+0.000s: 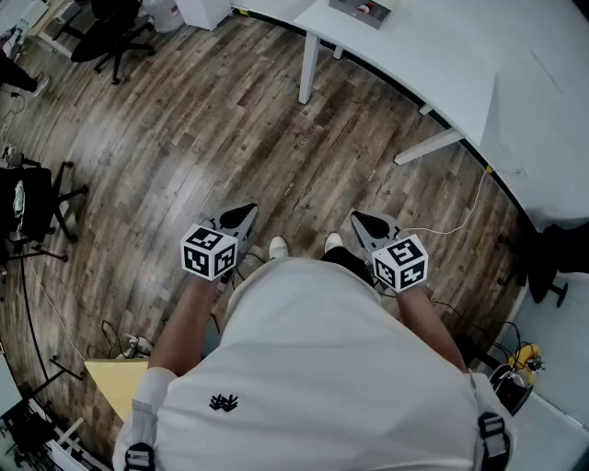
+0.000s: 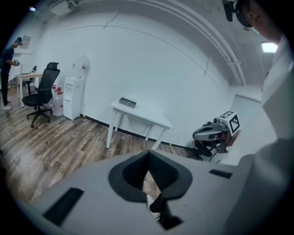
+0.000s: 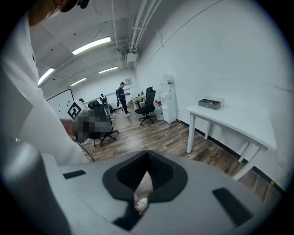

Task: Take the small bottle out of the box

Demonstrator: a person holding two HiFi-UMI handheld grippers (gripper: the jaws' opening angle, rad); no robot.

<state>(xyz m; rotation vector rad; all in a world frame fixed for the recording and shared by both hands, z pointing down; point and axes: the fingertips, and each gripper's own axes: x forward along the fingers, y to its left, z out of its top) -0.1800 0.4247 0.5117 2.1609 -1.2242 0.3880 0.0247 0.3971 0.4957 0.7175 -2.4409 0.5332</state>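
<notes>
The left tongs and right tongs are fully closed, empty, over open wood floor. The tabletop edge stands well apart ahead, a box resting on it.

left gripper: fingers together | white table ahead | wood floor

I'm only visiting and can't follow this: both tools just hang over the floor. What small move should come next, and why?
Probably a step toward the white table, since the box sits on it, well out of reach. The left gripper and right gripper hang over the wooden floor, fingers closed on nothing. No bottle is visible.
</notes>
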